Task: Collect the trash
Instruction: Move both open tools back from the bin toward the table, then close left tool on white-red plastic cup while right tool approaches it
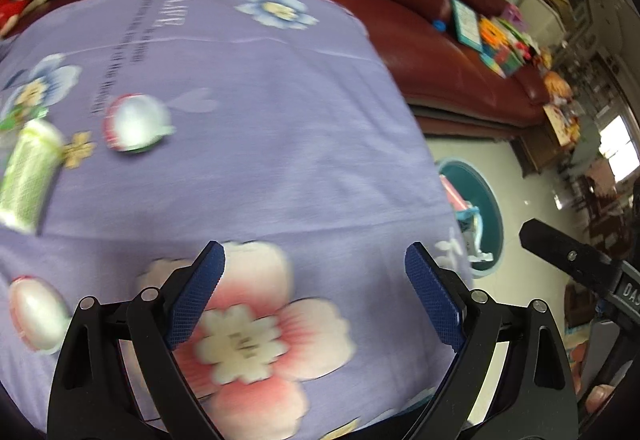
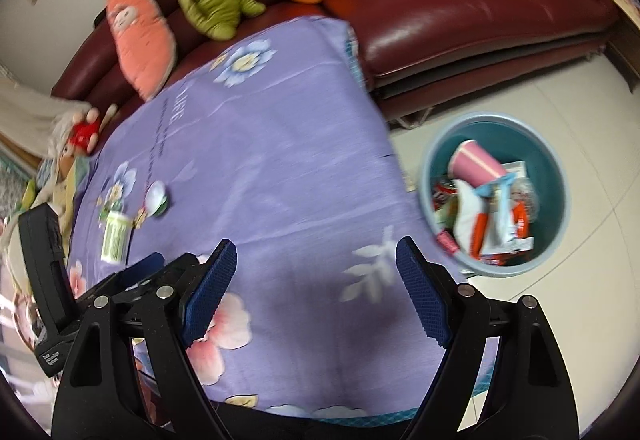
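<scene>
Your left gripper (image 1: 314,300): jaws wide, nothing between them | your right gripper (image 2: 316,290): jaws wide, nothing held | trash: green packet (image 1: 28,175) and two round wrappers (image 1: 136,127) on the purple cloth (image 1: 280,119); teal bin (image 2: 556,175) on the floor beside the table, already holding litter

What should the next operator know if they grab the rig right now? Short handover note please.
Left gripper: open, nothing between the fingers, over the purple flowered cloth.
Right gripper: open, empty, over the same cloth near its edge.
Teal bin stands on the floor beside the table, on the right gripper's side.
Done: the bin already holds a pink cup and assorted wrappers.
Left: three pieces on the cloth, all on the left gripper's side: a green-and-white packet, a round foil-topped cup, and another nearer the left fingers. Pictures are blurred, so labels are unreadable.
</scene>
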The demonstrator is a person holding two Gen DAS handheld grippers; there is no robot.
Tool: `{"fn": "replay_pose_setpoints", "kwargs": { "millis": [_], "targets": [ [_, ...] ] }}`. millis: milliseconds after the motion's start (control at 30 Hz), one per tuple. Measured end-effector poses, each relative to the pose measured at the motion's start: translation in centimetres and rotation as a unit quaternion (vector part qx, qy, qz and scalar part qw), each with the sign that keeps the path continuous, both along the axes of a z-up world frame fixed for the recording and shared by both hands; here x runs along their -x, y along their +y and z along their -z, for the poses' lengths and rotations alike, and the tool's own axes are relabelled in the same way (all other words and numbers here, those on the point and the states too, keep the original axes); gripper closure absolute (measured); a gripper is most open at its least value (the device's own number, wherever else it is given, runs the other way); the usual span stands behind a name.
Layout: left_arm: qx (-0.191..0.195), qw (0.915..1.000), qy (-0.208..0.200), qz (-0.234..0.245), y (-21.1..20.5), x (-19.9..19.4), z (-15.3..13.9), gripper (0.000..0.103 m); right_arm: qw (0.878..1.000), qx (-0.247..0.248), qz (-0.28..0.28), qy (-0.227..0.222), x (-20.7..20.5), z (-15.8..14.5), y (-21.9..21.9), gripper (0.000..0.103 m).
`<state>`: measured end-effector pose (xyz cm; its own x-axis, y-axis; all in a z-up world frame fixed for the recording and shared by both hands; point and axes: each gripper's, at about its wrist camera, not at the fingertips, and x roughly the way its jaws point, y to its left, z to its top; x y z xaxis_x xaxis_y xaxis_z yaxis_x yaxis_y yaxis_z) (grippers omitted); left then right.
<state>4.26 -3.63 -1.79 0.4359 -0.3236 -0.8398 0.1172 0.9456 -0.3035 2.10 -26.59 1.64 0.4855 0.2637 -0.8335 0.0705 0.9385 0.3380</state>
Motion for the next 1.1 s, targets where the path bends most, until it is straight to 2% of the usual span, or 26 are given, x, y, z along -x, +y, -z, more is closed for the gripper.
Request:
{"fn": "replay_pose_setpoints", "kwargs": {
  "millis": [267, 433, 600, 800, 833, 900, 967, 1033, 1100],
  "targets": [
    [-0.003, 0.9975, 0.006, -0.070, 8.2, 2.4, -0.6, 0.011, 0.998, 0.005, -0.068, 0.017, -0.7, 0.4, 7.1, 0.025],
    [-0.009, 0.9933, 0.011, -0.115, 13.5, 4.4, -0.6, 0.011, 0.994, 0.007, -0.105, 0.012, -0.4, 0.3, 10.7, 0.025],
    [-0.011, 0.9862, 0.014, -0.165, 18.8, 6.6, 0.5, 0.011, 0.991, 0.006, -0.135, 0.025, -0.1, 1.5, 13.7, 0.025],
    [-0.006, 0.9804, 0.033, -0.194, 21.5, 7.4, 2.5, 0.012, 0.986, 0.010, -0.161, 0.037, 0.1, 2.6, 16.2, 0.025],
    [-0.008, 0.9799, 0.034, -0.197, 21.5, 7.4, 2.7, 0.014, 0.986, 0.011, -0.163, 0.037, 0.1, 2.7, 16.3, 0.025],
    [-0.011, 0.9809, 0.034, -0.191, 21.1, 7.3, 2.9, 0.026, 0.985, 0.015, -0.166, 0.038, 0.1, 2.8, 16.6, 0.025],
    [-0.020, 0.9838, 0.032, -0.175, 20.2, 7.1, 3.1, 0.046, 0.985, 0.018, -0.167, 0.041, 0.0, 3.1, 16.6, 0.025],
    [-0.032, 0.9865, 0.032, -0.157, 19.3, 6.8, 3.5, 0.060, 0.985, 0.020, -0.165, 0.043, -0.2, 3.3, 16.6, 0.025],
    [-0.035, 0.9882, 0.036, -0.145, 18.7, 6.5, 4.1, 0.061, 0.986, 0.020, -0.162, 0.045, -0.5, 3.5, 16.5, 0.025]
  ]
}}
